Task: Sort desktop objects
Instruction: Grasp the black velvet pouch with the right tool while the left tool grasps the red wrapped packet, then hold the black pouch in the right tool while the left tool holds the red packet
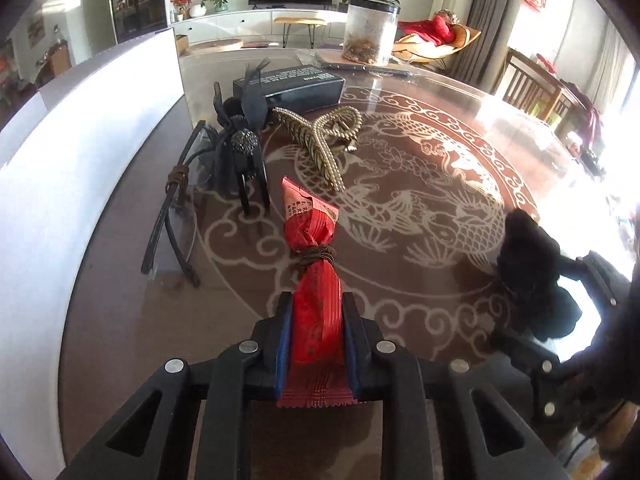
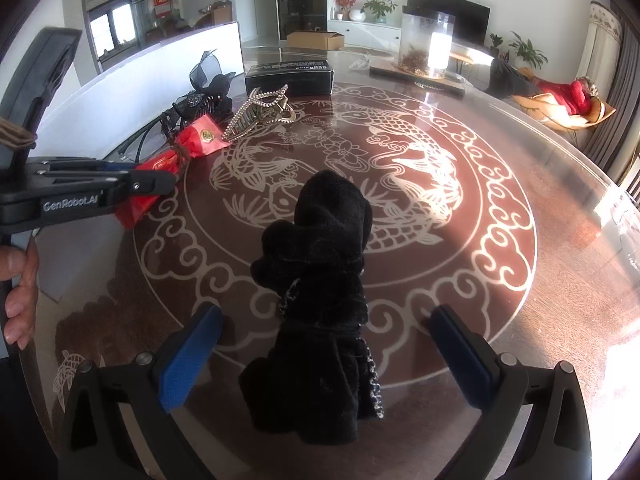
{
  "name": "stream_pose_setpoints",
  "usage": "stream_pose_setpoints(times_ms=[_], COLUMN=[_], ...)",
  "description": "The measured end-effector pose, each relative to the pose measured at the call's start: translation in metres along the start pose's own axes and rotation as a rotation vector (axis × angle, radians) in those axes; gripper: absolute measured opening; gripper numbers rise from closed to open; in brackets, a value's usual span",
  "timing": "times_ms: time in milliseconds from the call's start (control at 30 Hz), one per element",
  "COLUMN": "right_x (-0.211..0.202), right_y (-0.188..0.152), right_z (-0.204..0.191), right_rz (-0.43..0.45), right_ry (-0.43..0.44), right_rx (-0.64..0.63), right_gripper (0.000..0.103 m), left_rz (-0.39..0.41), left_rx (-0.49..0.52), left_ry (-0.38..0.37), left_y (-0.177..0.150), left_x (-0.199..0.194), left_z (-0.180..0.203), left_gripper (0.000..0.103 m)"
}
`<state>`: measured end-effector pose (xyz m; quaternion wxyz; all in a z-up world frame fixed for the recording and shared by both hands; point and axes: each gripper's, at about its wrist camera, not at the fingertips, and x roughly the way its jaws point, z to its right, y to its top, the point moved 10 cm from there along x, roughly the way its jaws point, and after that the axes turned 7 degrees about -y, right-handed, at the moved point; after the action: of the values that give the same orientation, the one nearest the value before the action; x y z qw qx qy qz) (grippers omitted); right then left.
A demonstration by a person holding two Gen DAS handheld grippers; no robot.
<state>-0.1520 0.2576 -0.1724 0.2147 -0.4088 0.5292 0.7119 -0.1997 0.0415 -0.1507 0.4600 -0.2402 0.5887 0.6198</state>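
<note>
My left gripper (image 1: 316,340) is shut on a red snack packet (image 1: 314,280) with a brown hair tie (image 1: 316,258) around its middle; the packet also shows in the right wrist view (image 2: 180,152). My right gripper (image 2: 326,354) is open, its blue pads on either side of a black velvet bow (image 2: 320,292) that lies on the table; the bow also shows in the left wrist view (image 1: 532,272). A gold claw clip (image 1: 320,140) and a black bow hair clip (image 1: 244,136) lie ahead of the left gripper.
A black box (image 1: 288,86) lies behind the clips. A clear jar (image 1: 370,34) stands on a board at the far edge. A white box wall (image 1: 80,128) runs along the left. Black headbands (image 1: 172,224) lie beside it. The round table (image 2: 500,280) has a fish pattern.
</note>
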Motion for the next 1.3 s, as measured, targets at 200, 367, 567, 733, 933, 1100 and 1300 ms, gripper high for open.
stream_pose_setpoints(times_ms=[200,367,567,733,933,1100,1300], right_x=[0.000,0.000,0.000,0.000,0.000,0.000,0.000], right_y=[0.000,0.000,0.000,0.000,0.000,0.000,0.000], right_z=[0.000,0.000,0.000,0.000,0.000,0.000,0.000], right_rz=[0.000,0.000,0.000,0.000,0.000,0.000,0.000], right_ry=[0.000,0.000,0.000,0.000,0.000,0.000,0.000], right_rx=[0.000,0.000,0.000,0.000,0.000,0.000,0.000], right_gripper=[0.103,0.103,0.103,0.103,0.103,0.103,0.103], left_rz=[-0.036,-0.023,0.006,0.063,0.067,0.067,0.065], left_rx=[0.073,0.095,0.088,0.100,0.095,0.096,0.097], left_ry=[0.005,0.046,0.053,0.045,0.051,0.050,0.048], left_y=[-0.034,-0.020,-0.015,-0.017,-0.017,-0.016,-0.017], left_x=[-0.014,-0.003,-0.001,-0.003,-0.003,-0.002,-0.002], left_z=[0.009,0.005,0.006,0.008,0.008,0.009,0.010], left_gripper=[0.076,0.077,0.083,0.086,0.088,0.088,0.089])
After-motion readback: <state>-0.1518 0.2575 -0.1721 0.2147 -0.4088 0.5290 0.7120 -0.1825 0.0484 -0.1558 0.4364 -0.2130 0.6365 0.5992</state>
